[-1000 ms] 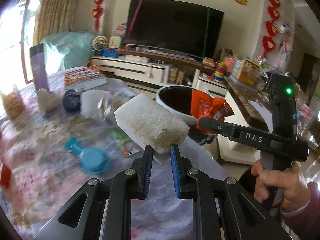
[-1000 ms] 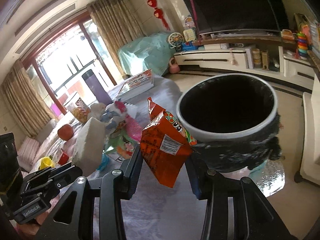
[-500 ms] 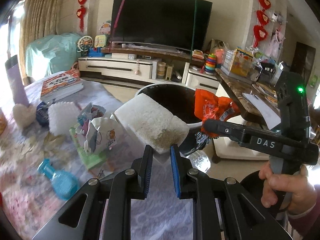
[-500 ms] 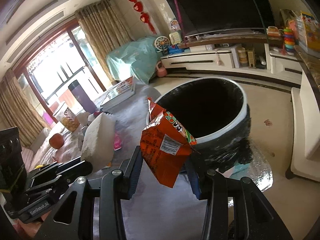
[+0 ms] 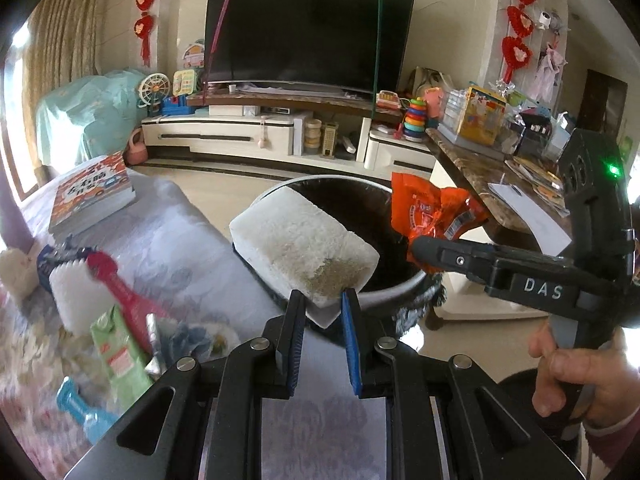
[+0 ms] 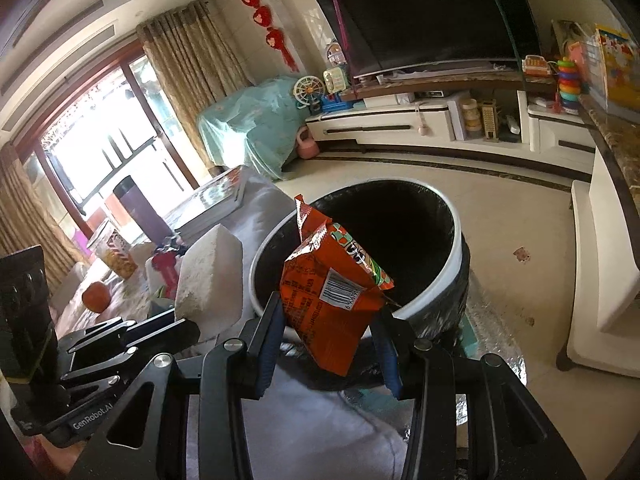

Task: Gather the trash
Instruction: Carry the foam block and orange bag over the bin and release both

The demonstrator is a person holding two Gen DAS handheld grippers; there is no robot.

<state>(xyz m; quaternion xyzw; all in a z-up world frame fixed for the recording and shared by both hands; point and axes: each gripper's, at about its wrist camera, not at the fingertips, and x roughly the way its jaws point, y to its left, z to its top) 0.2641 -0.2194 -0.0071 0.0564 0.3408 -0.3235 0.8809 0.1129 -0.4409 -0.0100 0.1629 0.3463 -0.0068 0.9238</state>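
Counted: two grippers, two pieces of trash held, one bin.

The left gripper (image 5: 323, 306) had its jaws drawn narrow and pinched on the lower corner of one white foam block (image 5: 304, 250). The block was a thick rectangular slab with a grainy, crumbly surface and a brownish stain near the held end. Its long axis ran from the pads up and to the left in the left wrist view, and its far end hung over the near rim of the trash bin (image 5: 404, 285). In the right wrist view the same block (image 6: 210, 280) stood beside the bin's left edge.

The right gripper (image 6: 330, 330) had its jaws about half spread, clamped on one orange snack wrapper (image 6: 330, 296). The wrapper was crinkled glossy foil with a white barcode label. Its long axis stood roughly upright, leaning up and left, with the torn top pointing up and the lower corner hanging below the pads. It hung in front of the bin's near rim (image 6: 424, 304). A person's hand (image 5: 568, 376) gripped the right gripper's handle.

The bin was round, with a white rim and a dark liner inside, and it stood on the floor just beside the table (image 5: 192, 248), which wore a pale patterned cloth. Left on the cloth: one book (image 5: 94, 196), one smaller white foam piece (image 5: 74, 300), one red brush-like item (image 5: 124, 292), one green carton (image 5: 118, 356), one blue plastic item (image 5: 86, 412).
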